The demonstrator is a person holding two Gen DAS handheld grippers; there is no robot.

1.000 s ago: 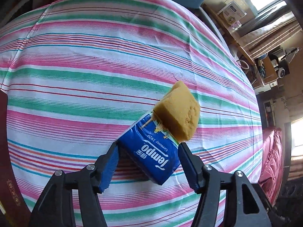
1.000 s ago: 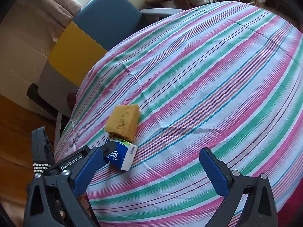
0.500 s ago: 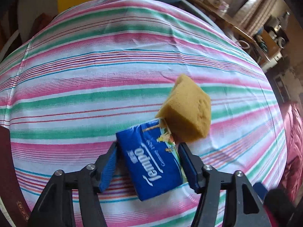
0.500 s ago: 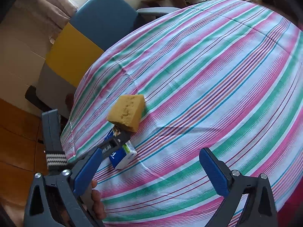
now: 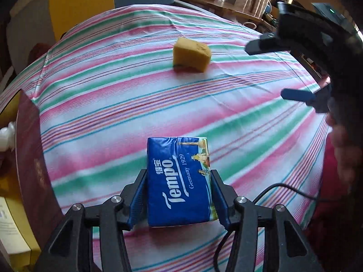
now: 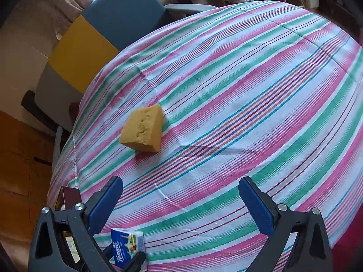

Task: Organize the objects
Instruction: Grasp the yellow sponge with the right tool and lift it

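One Tempo tissue pack (image 5: pixel 179 181) ("Germany 1929") between closing left jaws, right jaws wide, empty.

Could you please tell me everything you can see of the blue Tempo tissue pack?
The tissue pack is a small, soft, rectangular packet in glossy blue wrap, with white "Tempo" lettering, "Germany 1929" and a little picture strip along one edge. It looks unopened and sits between the fingers of the left gripper, whose closing jaws flank its long sides. Below it is the striped tablecloth. The yellow sponge lies well apart from it.
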